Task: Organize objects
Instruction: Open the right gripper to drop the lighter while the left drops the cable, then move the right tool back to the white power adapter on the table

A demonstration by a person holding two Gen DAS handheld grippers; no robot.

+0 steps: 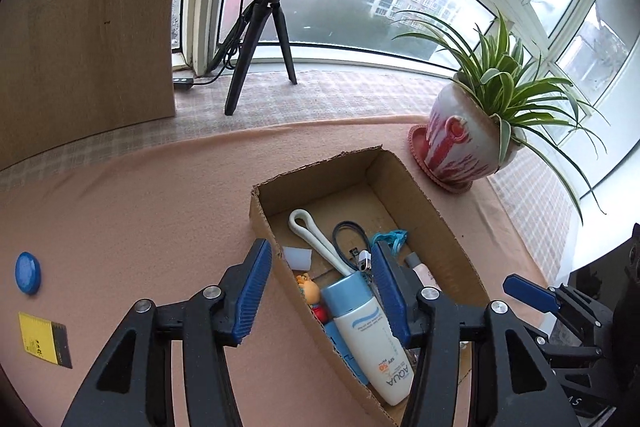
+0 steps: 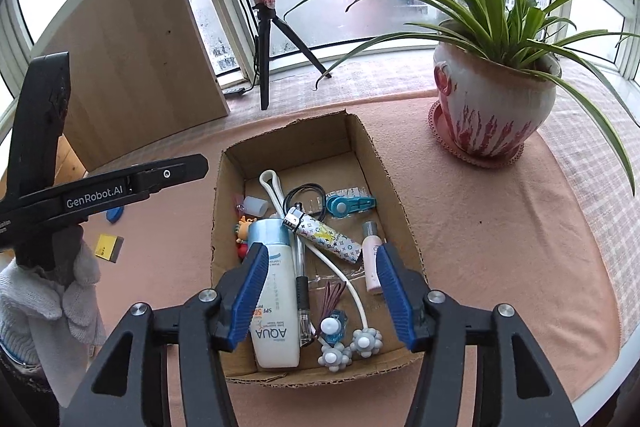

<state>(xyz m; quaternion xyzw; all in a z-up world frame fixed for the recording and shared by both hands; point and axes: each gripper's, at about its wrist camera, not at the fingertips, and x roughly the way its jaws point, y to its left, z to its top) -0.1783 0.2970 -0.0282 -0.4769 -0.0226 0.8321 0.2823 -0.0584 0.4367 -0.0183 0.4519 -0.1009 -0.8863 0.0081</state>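
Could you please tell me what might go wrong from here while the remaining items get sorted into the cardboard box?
1. The left claw straddles the cardboard box wall; moving sideways could drag the box.
2. The blue round lid and yellow card lie outside and may be missed.
3. The spider plant stands close; a wide swing could knock it.

Soft, even daylight from the windows; sharp centre, strong fisheye bending, dark vignetted corners.
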